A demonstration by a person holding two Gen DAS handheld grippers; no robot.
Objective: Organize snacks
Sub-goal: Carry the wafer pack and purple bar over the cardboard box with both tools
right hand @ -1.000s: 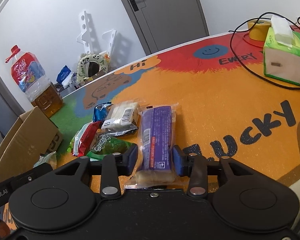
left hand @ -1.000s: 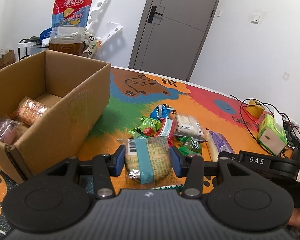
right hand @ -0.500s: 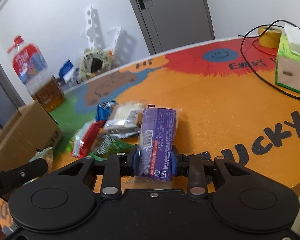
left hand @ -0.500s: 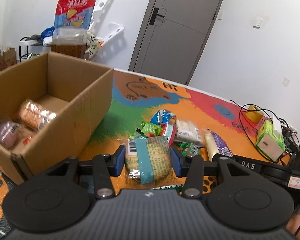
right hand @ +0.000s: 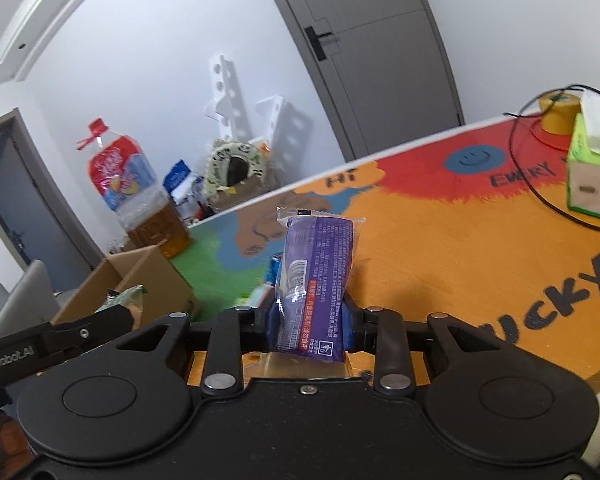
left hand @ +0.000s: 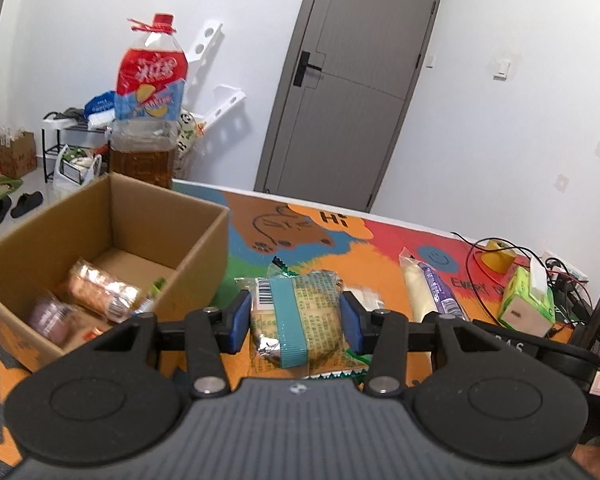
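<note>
My left gripper (left hand: pixel 296 318) is shut on a beige printed snack pack with a teal band (left hand: pixel 316 300) and holds it above the colourful table mat. To its left stands the open cardboard box (left hand: pixel 196 264), holding a brown wrapped pack (left hand: pixel 100 288) and a pinkish one (left hand: pixel 52 316). My right gripper (right hand: pixel 310 320) is shut on a long purple snack pack (right hand: pixel 320 256), which is raised and tilted upward off the table. The left wrist view shows this purple pack (left hand: pixel 432 288) to the right. In the right wrist view the box (right hand: pixel 148 280) is at far left.
A few loose snacks (right hand: pixel 260 292) lie on the mat, mostly hidden behind the purple pack. A large tea bottle (left hand: pixel 148 112) stands behind the box. A green tissue box (left hand: pixel 528 300), a yellow tape roll (left hand: pixel 498 256) and cables (left hand: pixel 480 248) are at the right.
The right jaws closed on the purple pack and lifted it off the mat. Both grippers rose with their packs, and the snack pile dropped behind them.
</note>
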